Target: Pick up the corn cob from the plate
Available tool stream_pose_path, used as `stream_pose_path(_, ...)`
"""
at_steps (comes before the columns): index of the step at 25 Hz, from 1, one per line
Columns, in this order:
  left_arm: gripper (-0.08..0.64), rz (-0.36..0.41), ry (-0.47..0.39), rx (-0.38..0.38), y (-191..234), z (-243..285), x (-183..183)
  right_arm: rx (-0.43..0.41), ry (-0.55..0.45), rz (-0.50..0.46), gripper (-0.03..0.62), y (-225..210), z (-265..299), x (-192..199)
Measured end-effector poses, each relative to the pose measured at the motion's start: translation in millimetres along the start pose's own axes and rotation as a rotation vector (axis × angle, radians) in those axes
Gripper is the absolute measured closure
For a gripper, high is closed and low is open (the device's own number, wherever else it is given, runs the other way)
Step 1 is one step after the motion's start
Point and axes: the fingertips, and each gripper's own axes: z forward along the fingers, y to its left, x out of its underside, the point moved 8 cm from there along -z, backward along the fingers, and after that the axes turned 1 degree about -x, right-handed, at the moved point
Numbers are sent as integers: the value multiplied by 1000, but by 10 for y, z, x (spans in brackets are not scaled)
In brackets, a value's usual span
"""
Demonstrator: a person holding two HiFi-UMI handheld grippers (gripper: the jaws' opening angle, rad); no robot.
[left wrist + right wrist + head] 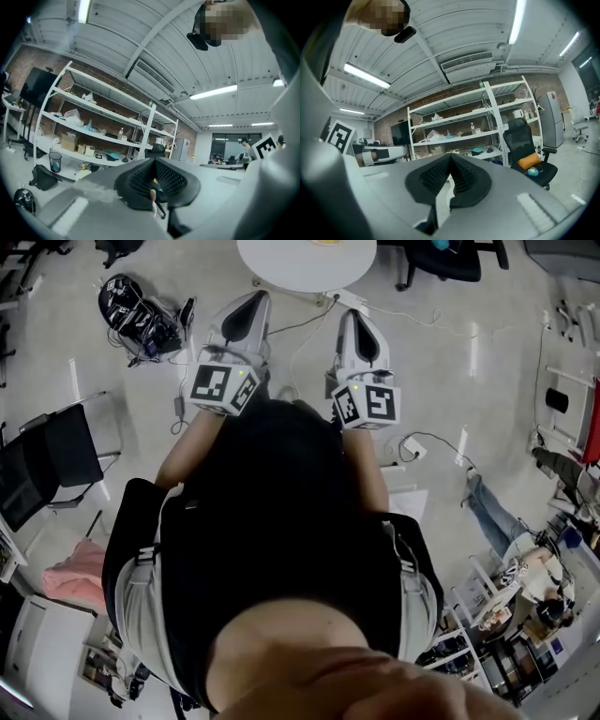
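Tongs of the left gripper (pixel 251 298) and right gripper (pixel 354 317) are shown pressed together, with nothing pinched. Square black-and-white markers (pixel 223 385) are borne on their cubes. On the far round white table (pixel 281 268), a yellow item (pixel 326 242), possibly the corn cob, is cut off by the frame edge.

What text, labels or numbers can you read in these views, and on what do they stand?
No words or numbers are readable in any view.
Left marker cube on the left gripper: black-and-white squares only, no letters.
Right marker cube on the right gripper: squares only, too.
Dark label beside the boxes on the shelf: too small to read.
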Motion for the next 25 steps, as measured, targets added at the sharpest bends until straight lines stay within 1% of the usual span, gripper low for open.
stream_pose_path(6, 554, -27, 7, 37, 421, 421, -145, 27, 5, -9, 588, 9, 544, -77)
stream_pose_path(11, 554, -74, 27, 66, 808, 701, -159, 45, 20, -14, 588, 43, 948, -72)
stream_pose_path(14, 554, -72, 29, 88, 1014, 838, -200, 84, 12, -13, 588, 50, 1156, -93)
stream_pose_path(18, 554, -60, 30, 96, 1249, 988, -265, 123, 6, -7, 588, 52, 1369, -129)
stream_pose_path(25, 554, -57, 19, 111, 1426, 1090, -389, 129, 18, -22, 588, 120, 1617, -196)
